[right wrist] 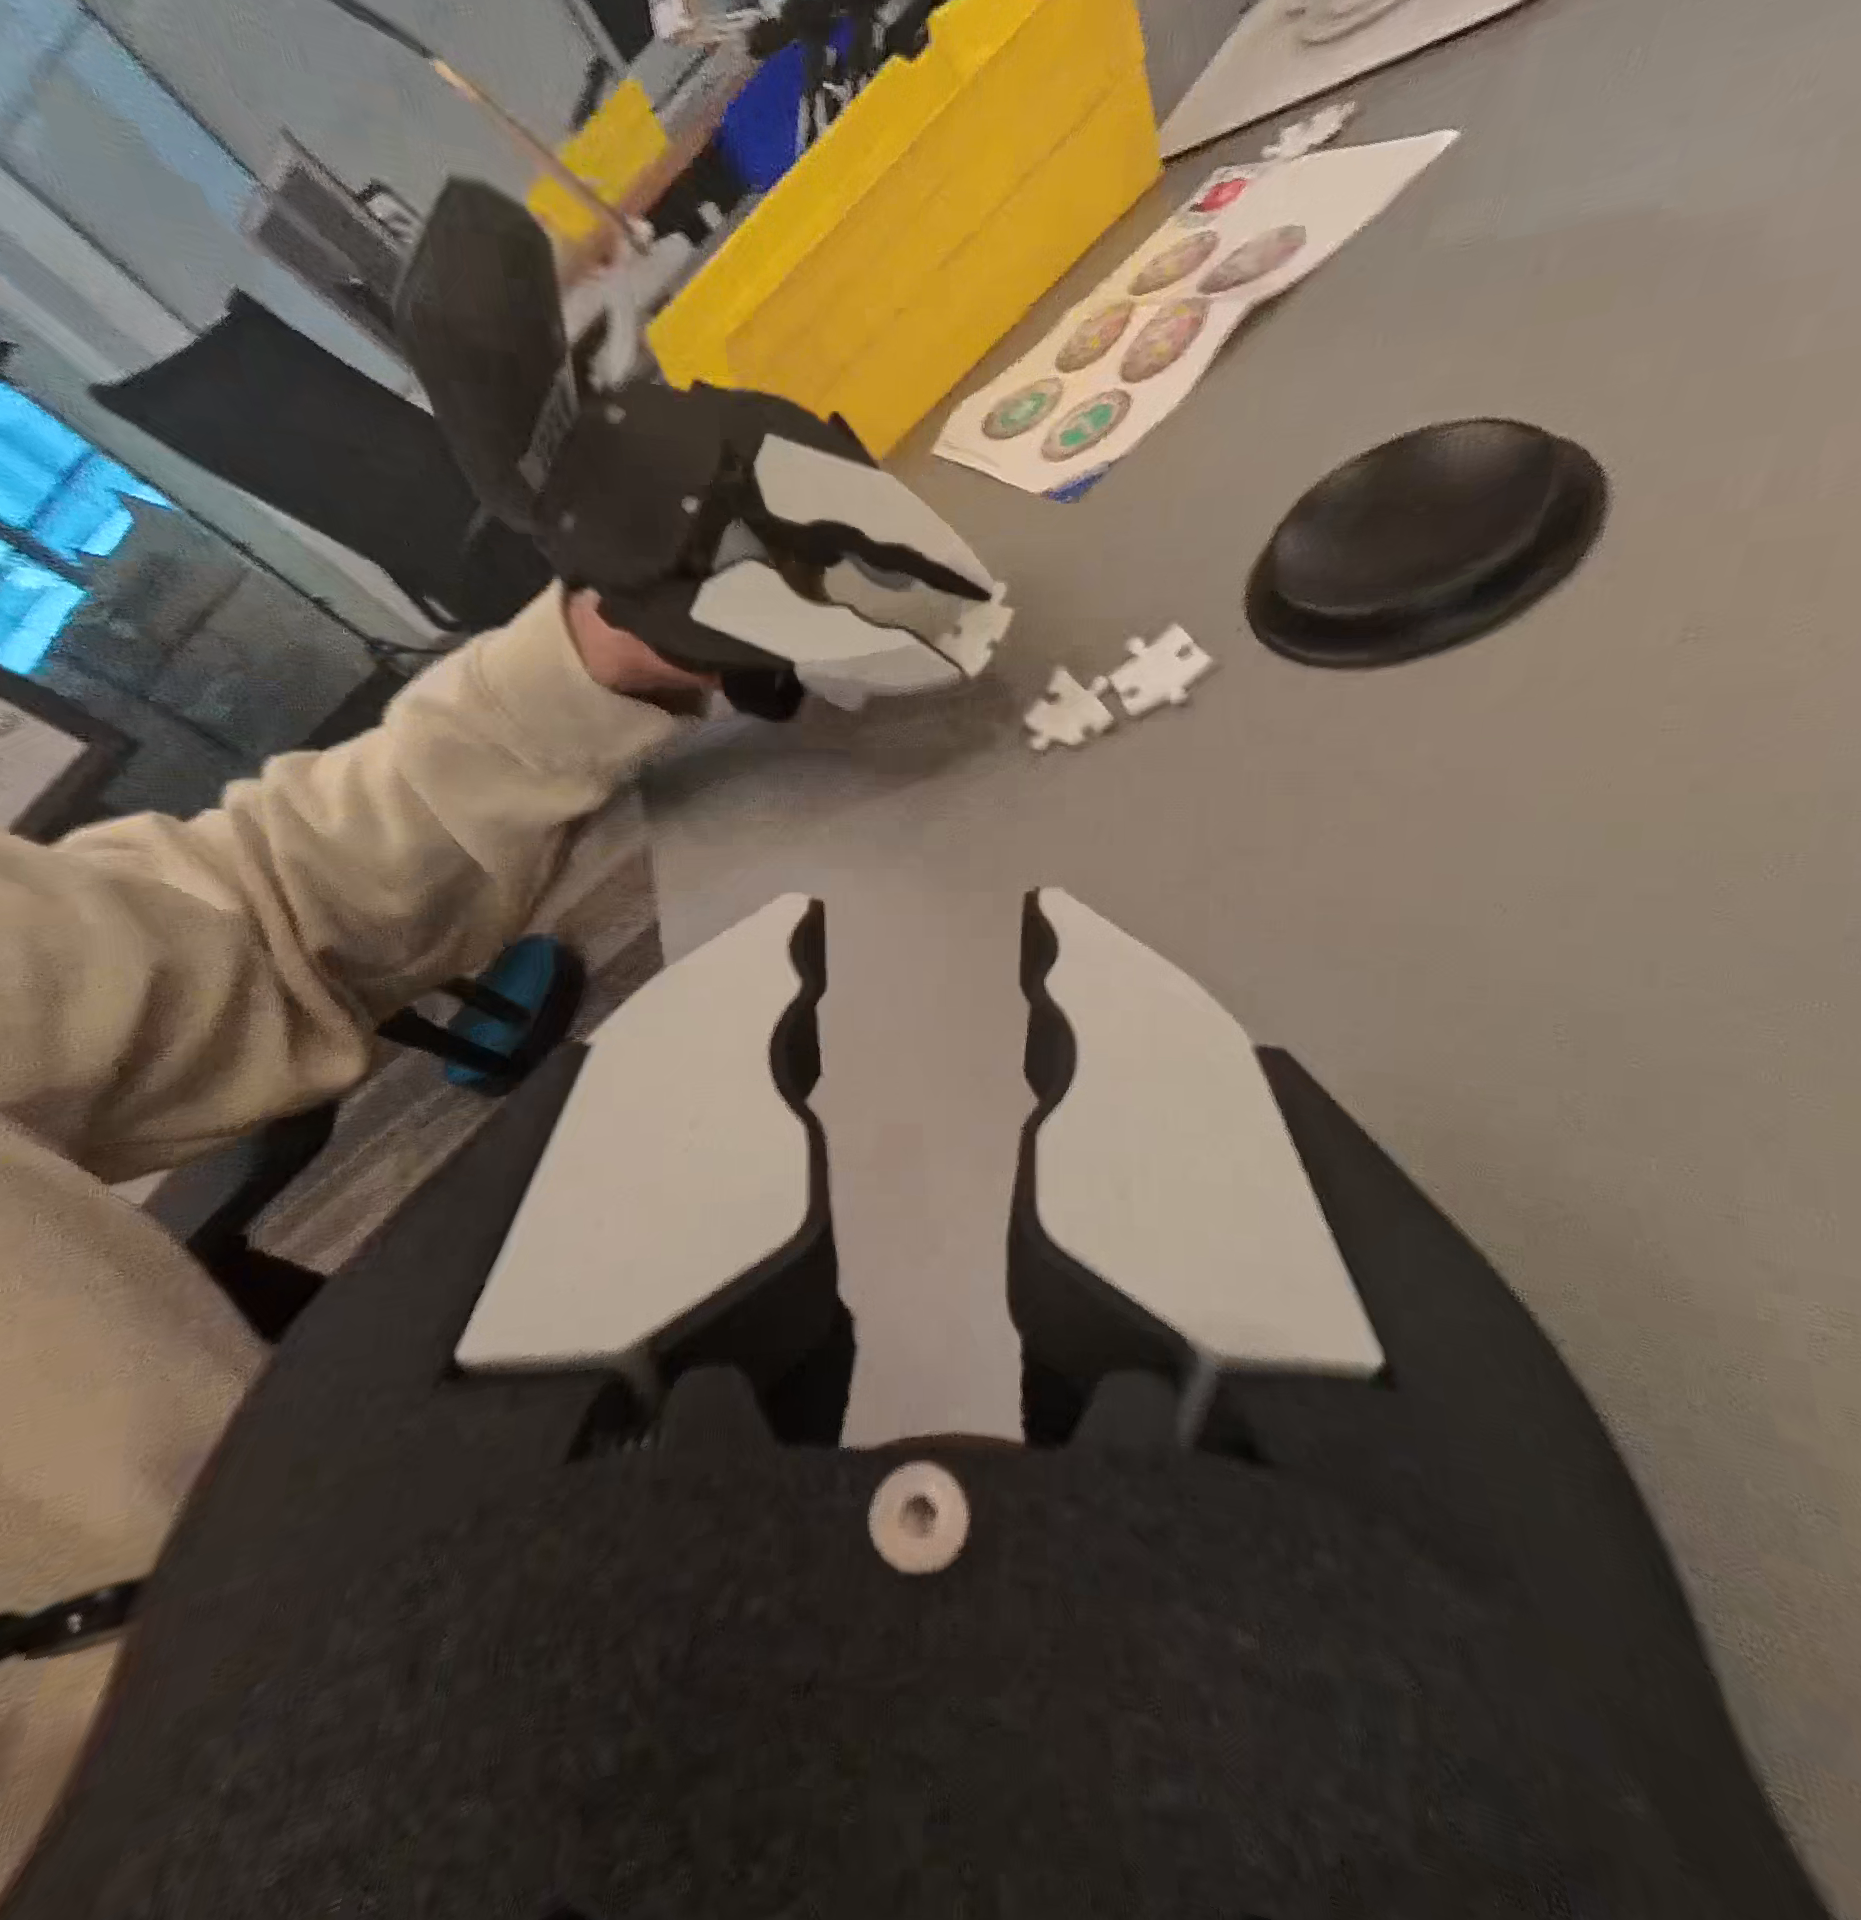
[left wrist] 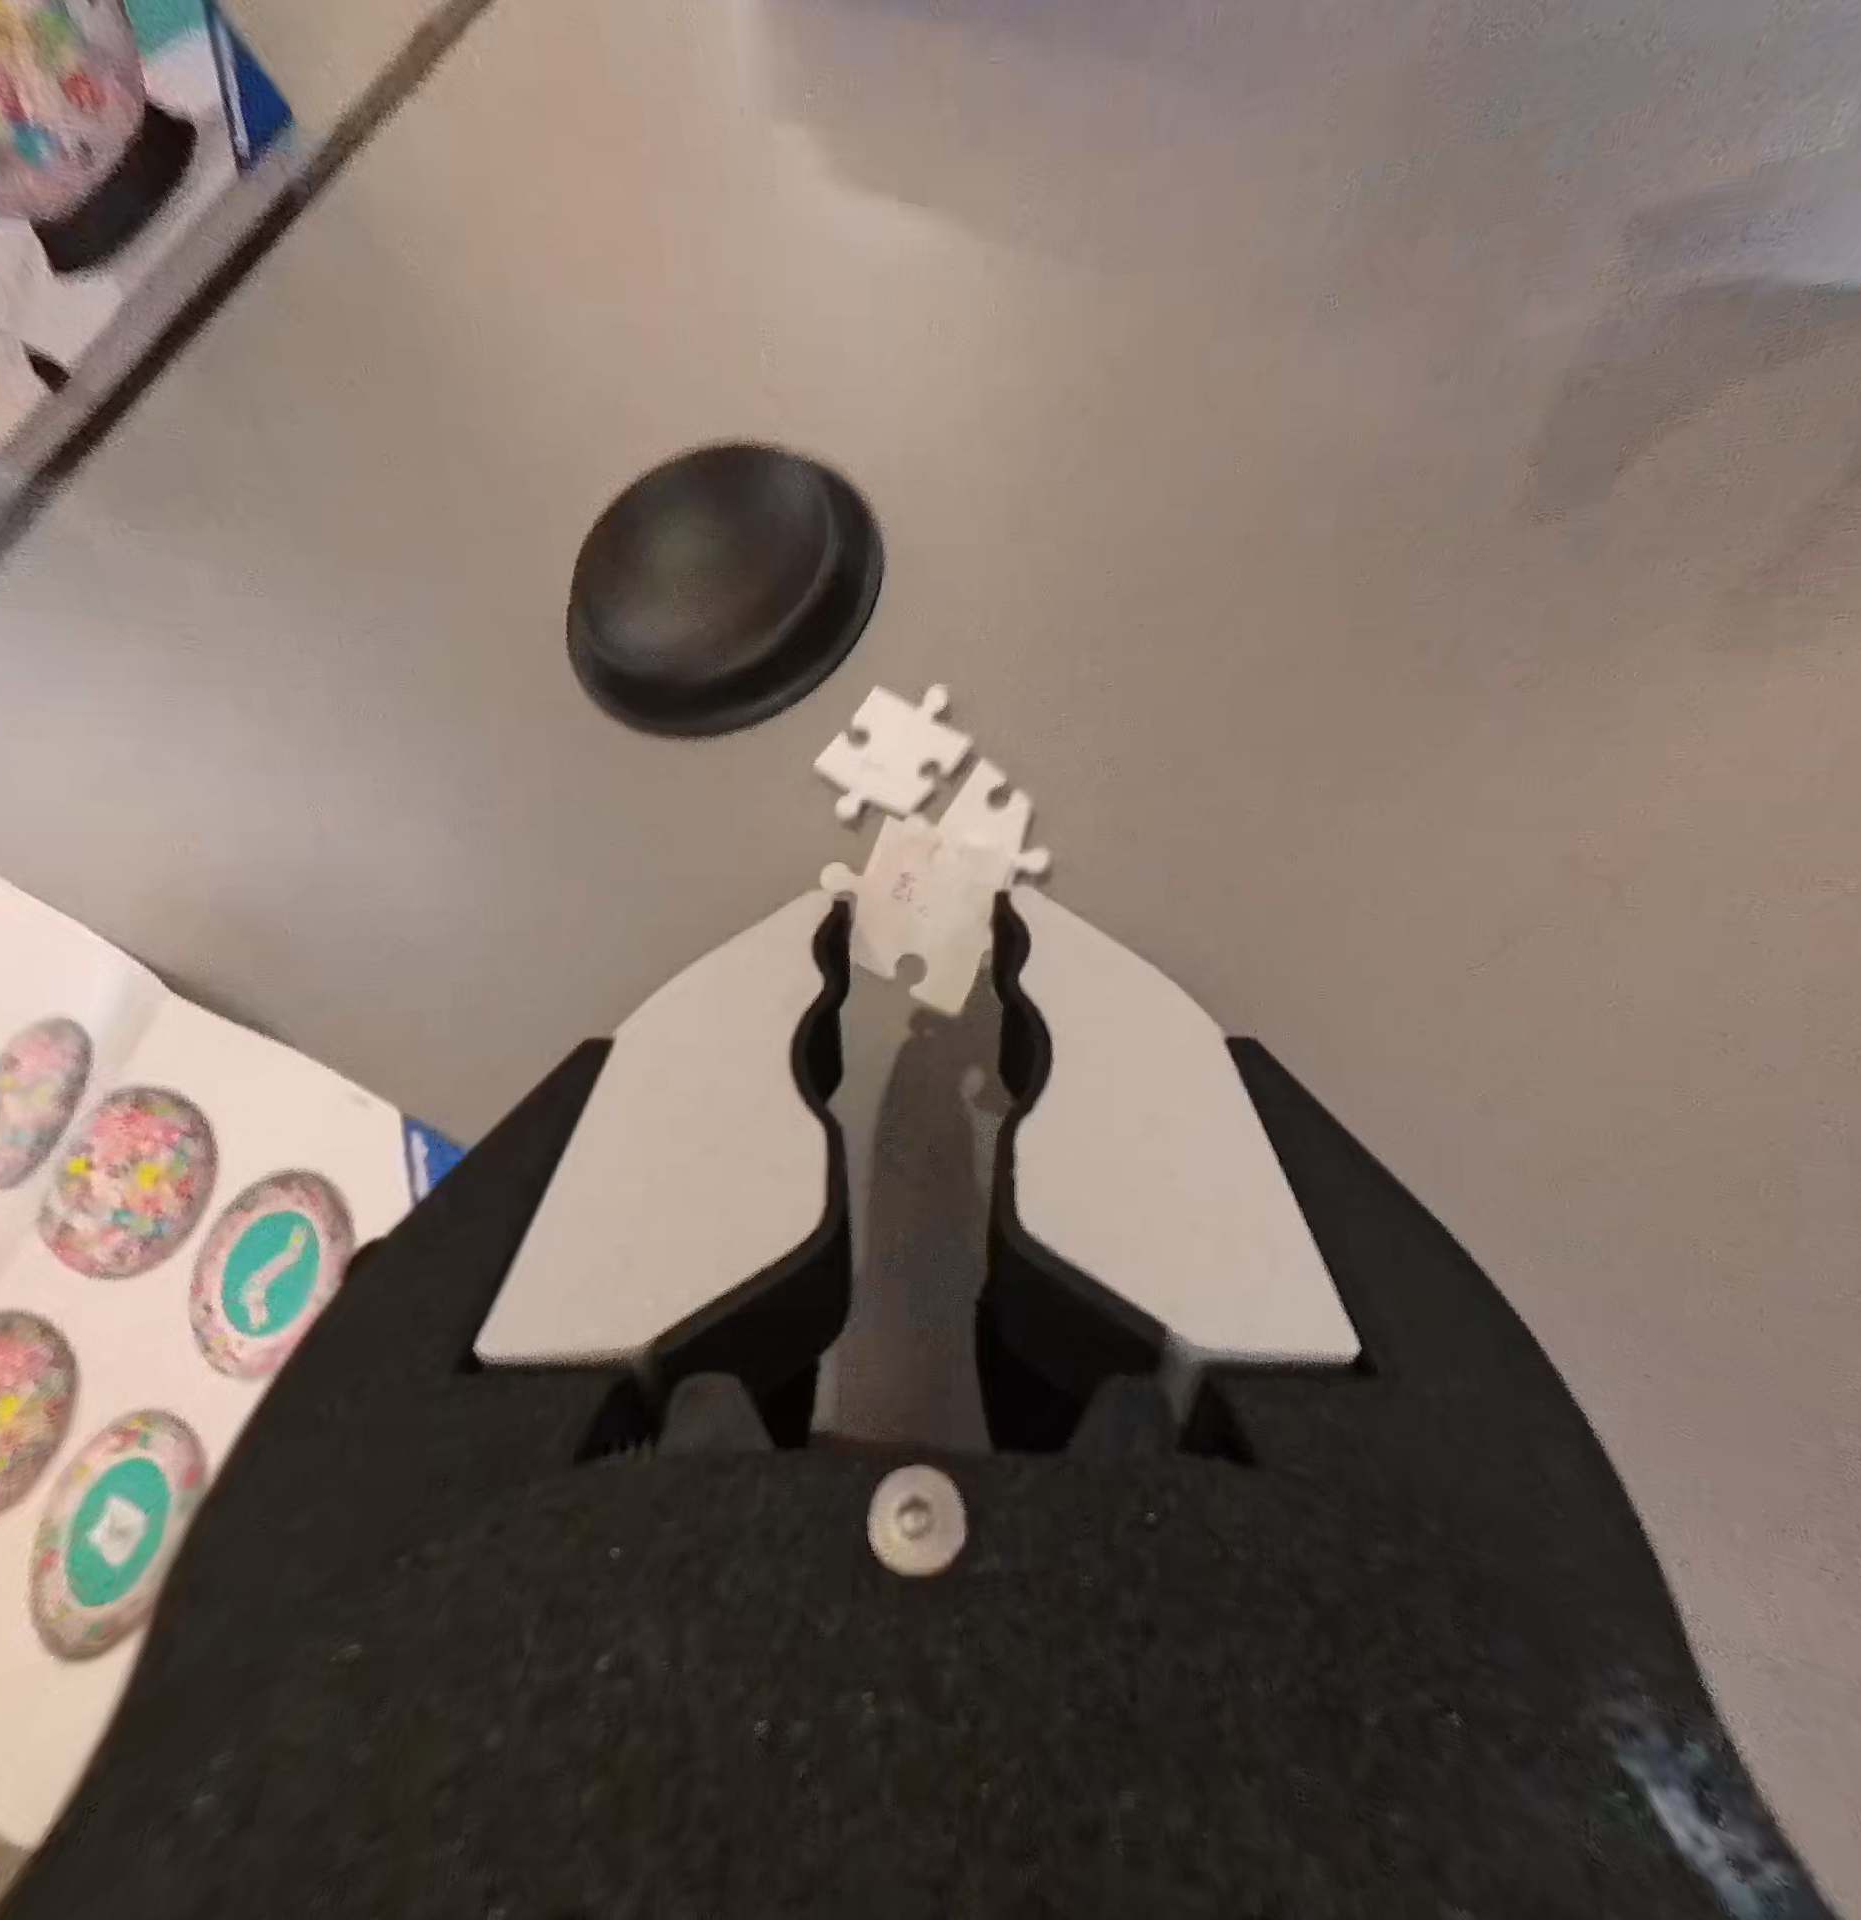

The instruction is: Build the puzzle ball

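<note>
My left gripper [left wrist: 918,902] is shut on a white puzzle piece [left wrist: 931,940], blank side up, and holds it just above the grey table. Two more white pieces lie right beyond its tips, one [left wrist: 895,753] farther off and one [left wrist: 993,821] partly behind the held piece. A black round stand [left wrist: 723,587] sits behind them. In the right wrist view the left gripper [right wrist: 973,623] shows with its piece [right wrist: 988,636] beside the two loose pieces [right wrist: 1066,712] [right wrist: 1165,665] and the stand [right wrist: 1425,540]. My right gripper [right wrist: 924,914] is open and empty, well short of them.
An instruction sheet with pictures of balls [left wrist: 126,1247] [right wrist: 1165,322] lies left of the stand. A yellow bin [right wrist: 926,229] stands at the table's far edge. More white pieces [right wrist: 1310,130] lie beyond the sheet. A person's beige sleeve [right wrist: 282,883] reaches in from the left. Spacing between my two grippers at the tips: around 15 centimeters.
</note>
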The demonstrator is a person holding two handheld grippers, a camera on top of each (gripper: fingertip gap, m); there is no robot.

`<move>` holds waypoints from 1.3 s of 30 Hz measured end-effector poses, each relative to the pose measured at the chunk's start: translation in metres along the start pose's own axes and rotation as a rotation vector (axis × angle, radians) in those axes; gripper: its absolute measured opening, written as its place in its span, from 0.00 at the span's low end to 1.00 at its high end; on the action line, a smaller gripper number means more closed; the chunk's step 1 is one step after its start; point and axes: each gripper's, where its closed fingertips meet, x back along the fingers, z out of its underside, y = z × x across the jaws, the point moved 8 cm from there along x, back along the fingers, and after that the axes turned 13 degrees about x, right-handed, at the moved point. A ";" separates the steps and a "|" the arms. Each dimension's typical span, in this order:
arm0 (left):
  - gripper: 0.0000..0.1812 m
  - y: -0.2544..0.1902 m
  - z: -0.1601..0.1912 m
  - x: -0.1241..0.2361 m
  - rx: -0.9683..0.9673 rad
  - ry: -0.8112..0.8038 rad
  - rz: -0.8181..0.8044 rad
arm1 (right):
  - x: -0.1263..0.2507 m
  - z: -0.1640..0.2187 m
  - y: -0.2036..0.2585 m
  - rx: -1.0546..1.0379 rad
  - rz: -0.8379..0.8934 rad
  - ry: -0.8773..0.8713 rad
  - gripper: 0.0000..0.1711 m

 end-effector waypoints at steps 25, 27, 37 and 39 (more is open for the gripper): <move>0.36 0.001 -0.008 -0.030 0.053 0.169 -0.113 | 0.238 -0.045 -0.207 -0.074 0.714 0.448 0.01; 0.37 0.003 -0.005 -0.035 0.085 0.200 -0.093 | 0.222 -0.028 -0.231 -0.084 0.681 0.462 0.01; 0.15 -0.011 -0.001 -0.037 0.100 0.180 0.019 | 0.182 -0.050 -0.148 0.226 1.023 0.352 0.19; 0.09 -0.016 -0.001 -0.039 0.069 0.170 0.027 | 0.135 -0.051 -0.095 0.293 0.818 0.239 0.14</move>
